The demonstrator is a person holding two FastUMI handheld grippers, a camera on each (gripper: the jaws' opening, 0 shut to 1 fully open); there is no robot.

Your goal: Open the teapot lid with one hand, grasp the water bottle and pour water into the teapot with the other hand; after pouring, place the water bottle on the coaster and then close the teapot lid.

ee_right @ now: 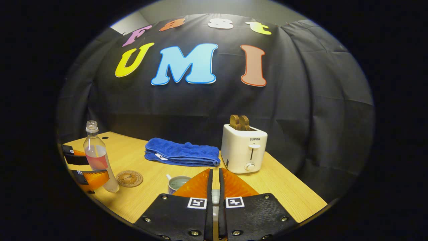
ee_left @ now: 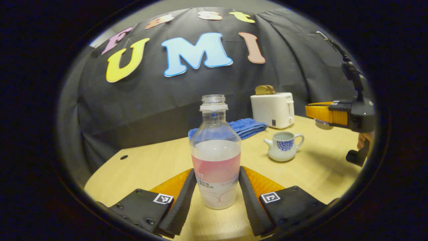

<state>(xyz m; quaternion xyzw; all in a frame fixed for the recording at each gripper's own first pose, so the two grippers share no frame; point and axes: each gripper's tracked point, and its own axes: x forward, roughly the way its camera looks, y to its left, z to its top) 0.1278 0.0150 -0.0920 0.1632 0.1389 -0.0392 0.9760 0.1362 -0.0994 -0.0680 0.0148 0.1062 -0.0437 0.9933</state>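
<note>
The clear water bottle (ee_left: 216,157), uncapped and about half full with a pink label, stands upright between the fingers of my left gripper (ee_left: 216,170), which press on both its sides. In the right gripper view the bottle (ee_right: 97,155) leans slightly, its base just left of the round brown coaster (ee_right: 129,178); whether it rests on the table I cannot tell. The white and blue teapot (ee_left: 282,147) sits lidless with water inside (ee_right: 177,183). My right gripper (ee_right: 214,172) is shut on the small pale lid (ee_right: 216,195), and the right gripper (ee_left: 311,113) hovers right of the teapot.
A folded blue towel (ee_right: 182,152) lies at the back of the wooden table (ee_right: 287,190). Beside it stands a white toaster (ee_right: 244,149) with toast in its slots. A hand (ee_left: 364,139) holds the right gripper's handle. The table's edge runs close on the right.
</note>
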